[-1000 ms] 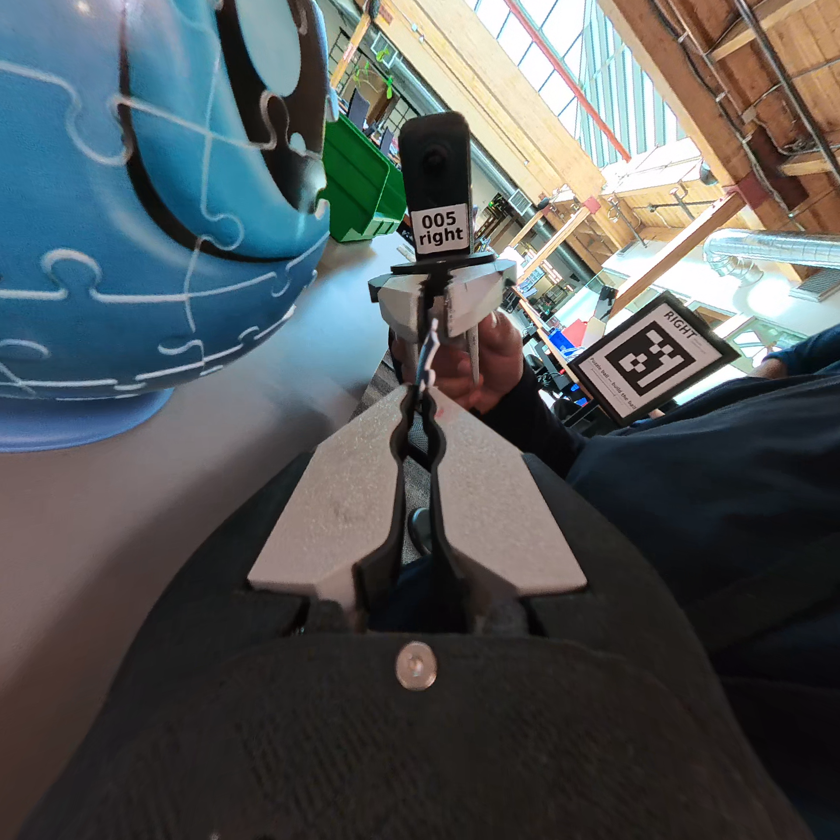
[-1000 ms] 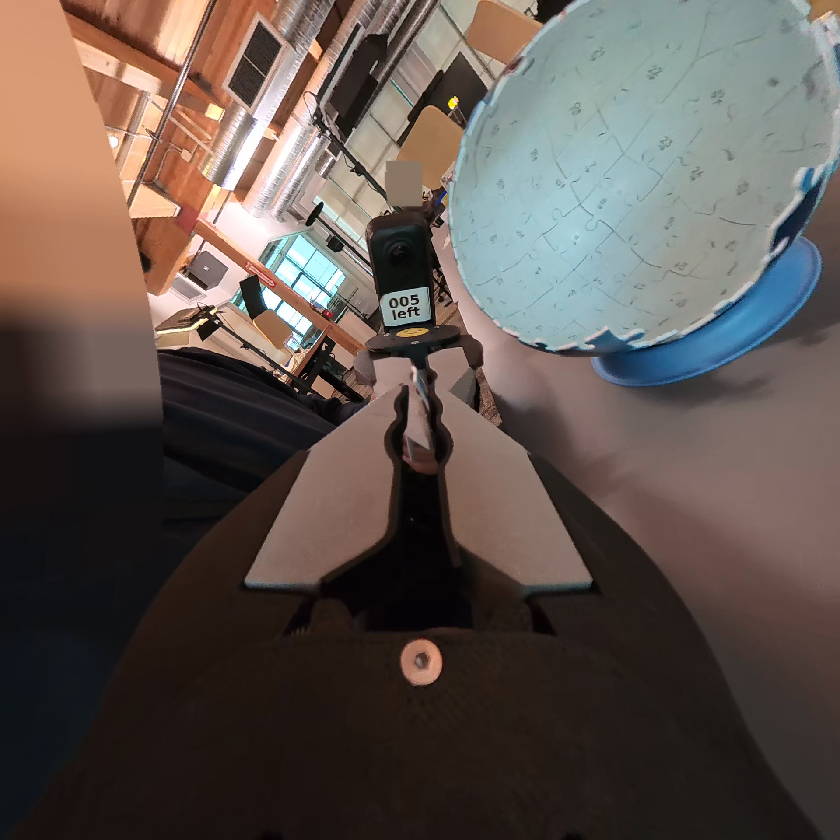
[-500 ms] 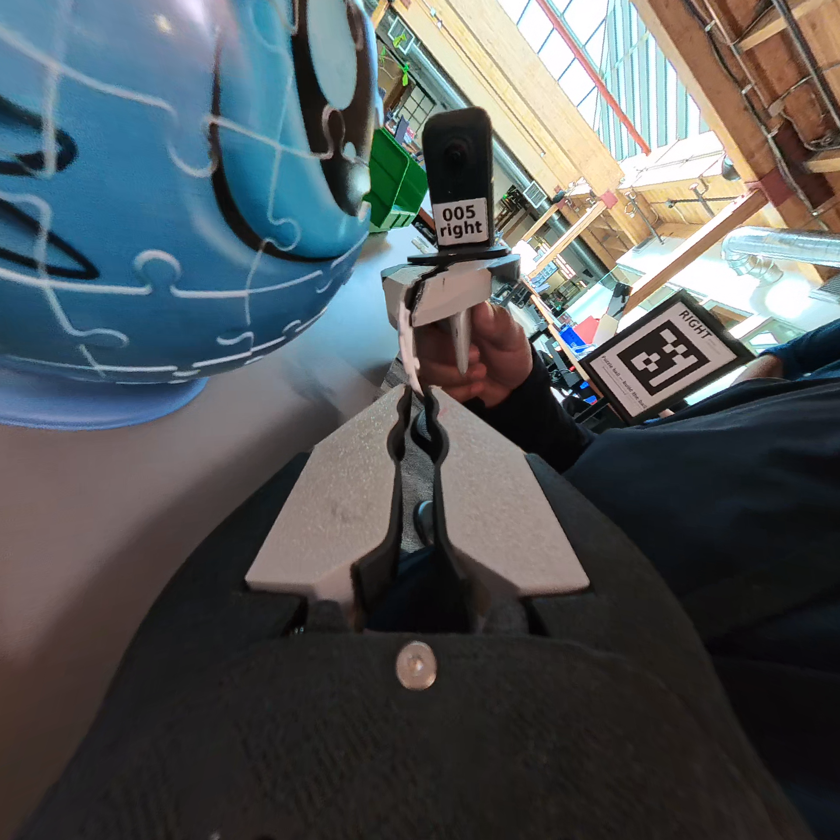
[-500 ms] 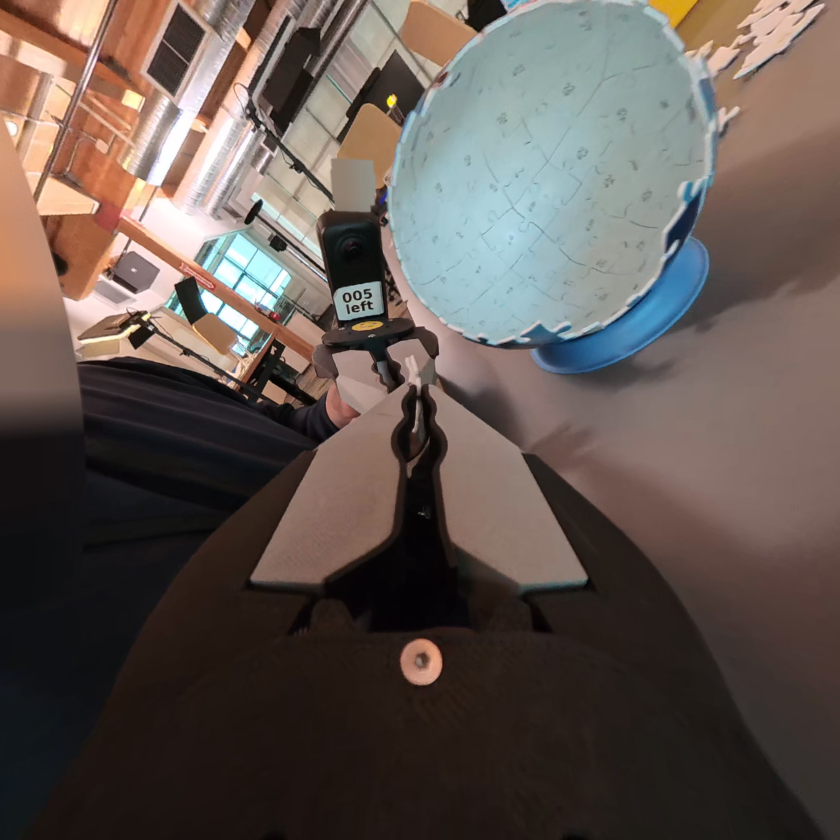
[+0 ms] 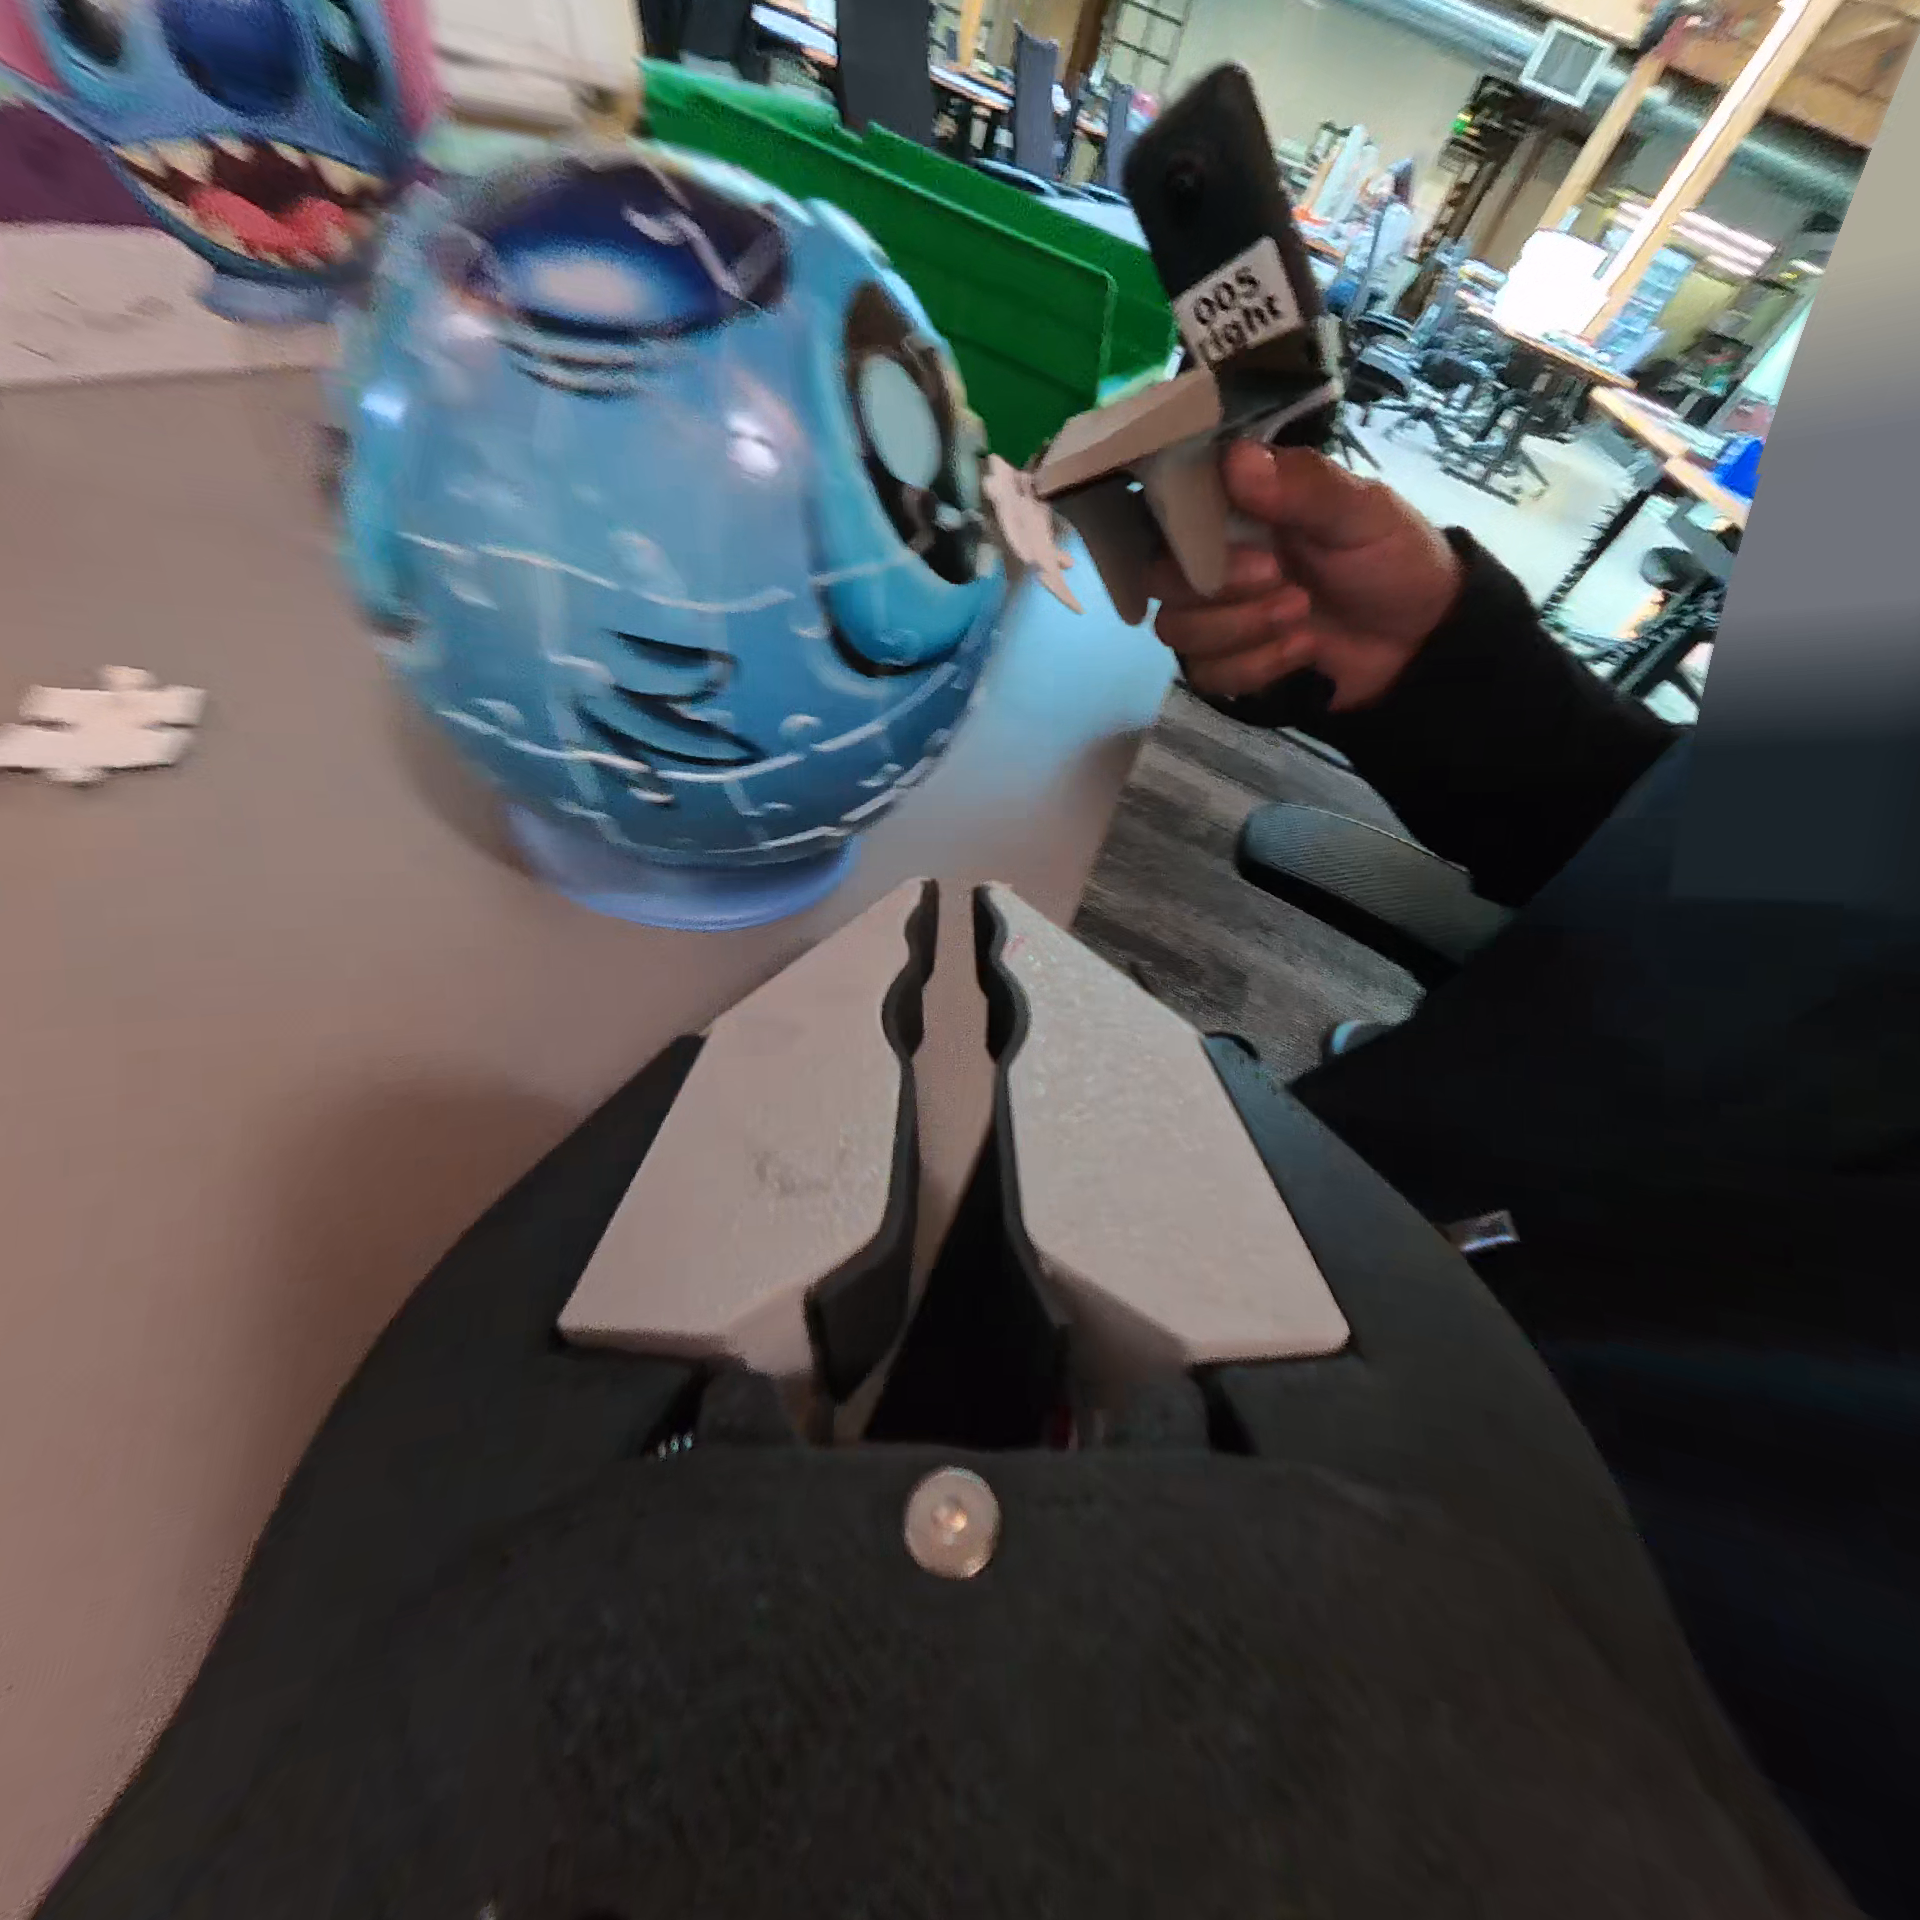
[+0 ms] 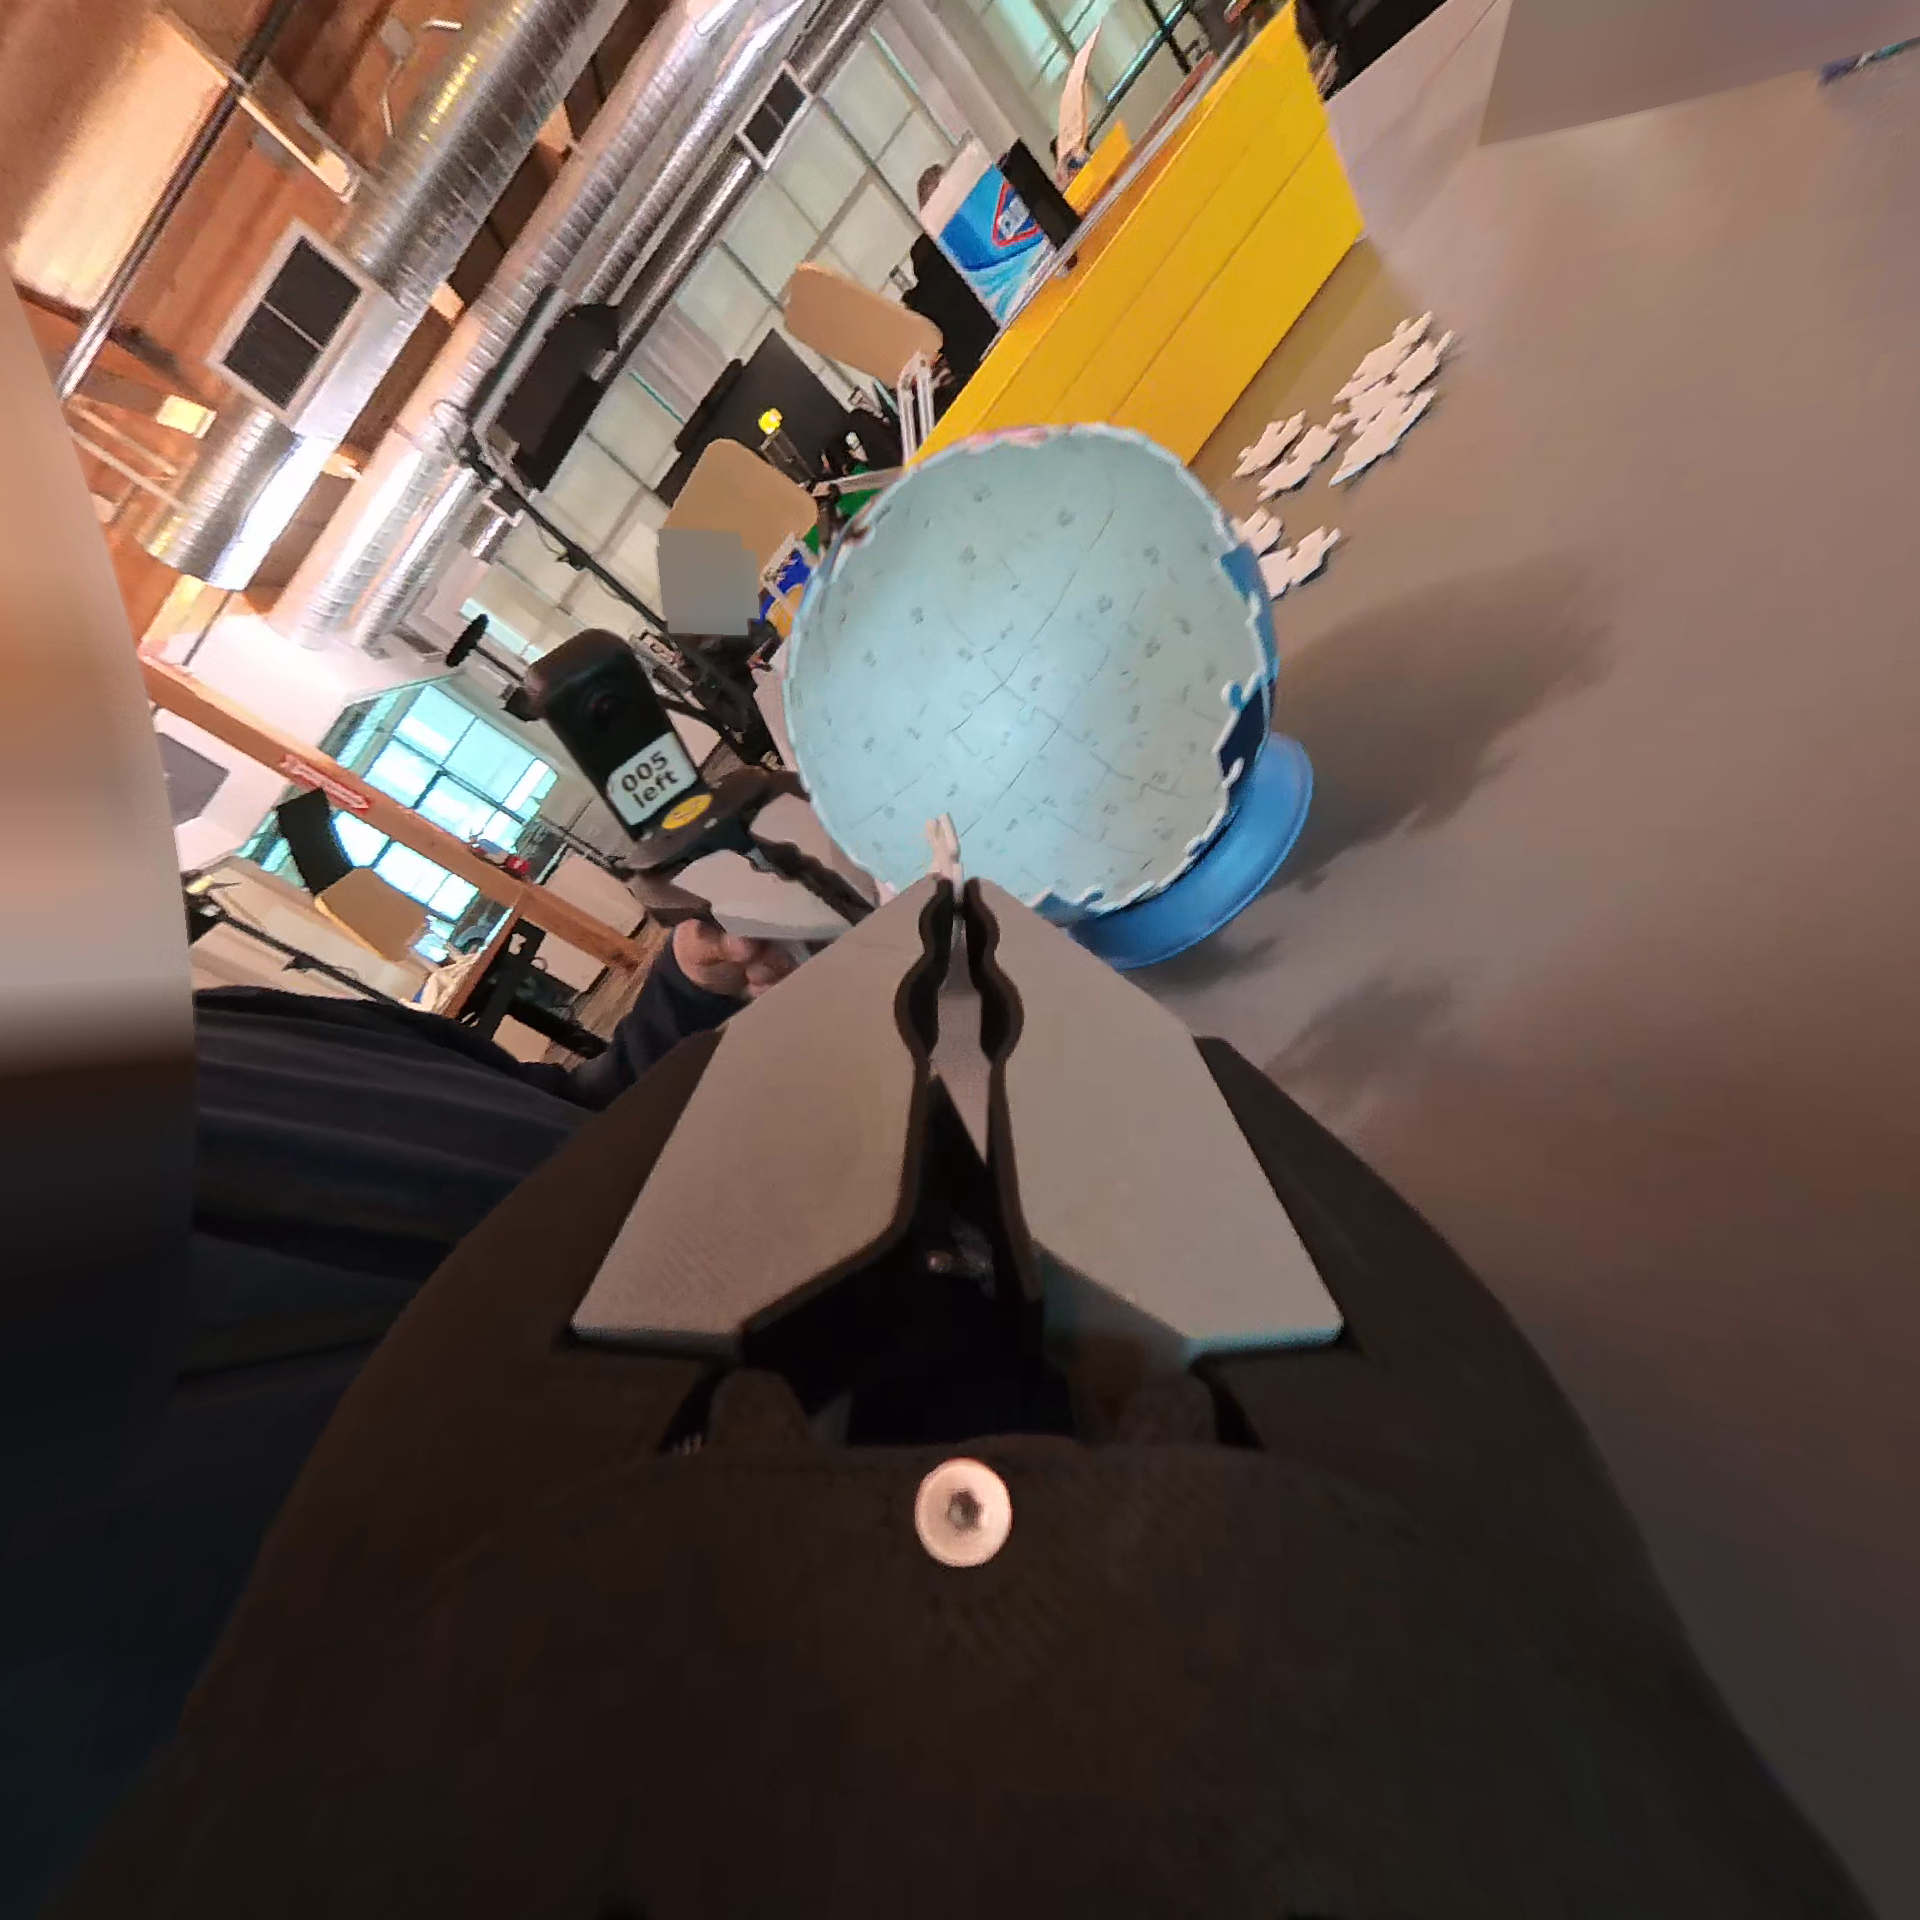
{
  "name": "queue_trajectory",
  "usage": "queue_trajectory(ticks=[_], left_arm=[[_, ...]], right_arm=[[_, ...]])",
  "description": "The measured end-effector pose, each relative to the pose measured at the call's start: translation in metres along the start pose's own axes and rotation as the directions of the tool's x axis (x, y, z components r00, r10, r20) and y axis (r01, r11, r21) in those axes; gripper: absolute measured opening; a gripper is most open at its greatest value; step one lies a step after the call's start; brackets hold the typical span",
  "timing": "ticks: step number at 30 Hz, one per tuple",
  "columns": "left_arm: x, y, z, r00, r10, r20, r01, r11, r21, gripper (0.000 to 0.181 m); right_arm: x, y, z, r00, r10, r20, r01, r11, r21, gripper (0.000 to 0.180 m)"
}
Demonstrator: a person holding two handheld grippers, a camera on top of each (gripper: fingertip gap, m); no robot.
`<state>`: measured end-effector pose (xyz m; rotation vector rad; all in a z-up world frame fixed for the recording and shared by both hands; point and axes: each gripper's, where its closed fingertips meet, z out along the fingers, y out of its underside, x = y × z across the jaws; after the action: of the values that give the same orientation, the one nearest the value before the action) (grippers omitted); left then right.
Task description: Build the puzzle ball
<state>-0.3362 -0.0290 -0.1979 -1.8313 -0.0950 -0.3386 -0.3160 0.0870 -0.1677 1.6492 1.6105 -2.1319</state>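
Observation:
The puzzle ball [image 5: 665, 540] is blue and part-built, on a blue stand [image 5: 686, 883] on the grey table. Its pale hollow inside [image 6: 1018, 675] faces the right wrist view. My right gripper [image 6: 951, 899] is shut on a white puzzle piece [image 6: 943, 836], seen edge-on. In the left wrist view that gripper [image 5: 1039, 494] holds the piece [image 5: 1023, 520] against the ball's open right rim. My left gripper [image 5: 956, 904] is empty, its jaws a narrow gap apart, just in front of the stand.
A green bin [image 5: 935, 260] stands behind the ball, and a box with a blue character [image 5: 208, 135] at the far left. One loose white piece [image 5: 104, 722] lies left; several more [image 6: 1351, 436] lie by a yellow bin [image 6: 1174, 281]. The table edge [image 5: 1101, 810] is on the right. The grippers' ends are close to 12 cm from one another.
My left gripper has backed away from the ball and its jaws have parted slightly. My right gripper has carried the piece away from the left gripper to the ball's rim.

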Motion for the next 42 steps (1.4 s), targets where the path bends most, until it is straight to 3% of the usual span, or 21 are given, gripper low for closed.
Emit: queue_trajectory(ticks=[4, 9, 20, 27, 39, 42], left_arm=[[-0.018, -0.026, -0.025, 0.998, -0.066, -0.018, 0.067, 0.992, 0.108, 0.004], [-0.05, -0.037, -0.041, 0.993, 0.01, 0.12, -0.024, 0.992, 0.12, 0.002], [-0.055, -0.043, -0.044, 0.996, -0.043, 0.078, 0.03, 0.987, 0.161, 0.001], [-0.052, -0.038, -0.037, 0.996, -0.003, 0.087, -0.006, 0.994, 0.109, 0.001], [-0.061, -0.043, -0.044, 0.992, -0.092, 0.087, 0.076, 0.983, 0.168, 0.001], [-0.077, -0.044, -0.046, 0.983, -0.092, 0.162, 0.067, 0.986, 0.153, 0.003]], right_arm=[[0.015, -0.012, 0.003, 0.995, -0.041, -0.095, 0.044, 0.999, 0.024, 0.0], [0.027, -0.018, 0.013, 0.988, -0.033, -0.152, 0.045, 0.996, 0.079, 0.0], [0.041, -0.01, 0.025, 0.945, -0.099, -0.311, 0.12, 0.992, 0.049, 0.0], [0.042, -0.011, 0.027, 0.896, -0.145, -0.419, 0.179, 0.983, 0.042, 0.0], [0.044, -0.007, 0.03, 0.884, -0.122, -0.451, 0.173, 0.982, 0.072, 0.0], [0.043, -0.008, 0.027, 0.883, -0.123, -0.452, 0.178, 0.981, 0.08, 0.0]])
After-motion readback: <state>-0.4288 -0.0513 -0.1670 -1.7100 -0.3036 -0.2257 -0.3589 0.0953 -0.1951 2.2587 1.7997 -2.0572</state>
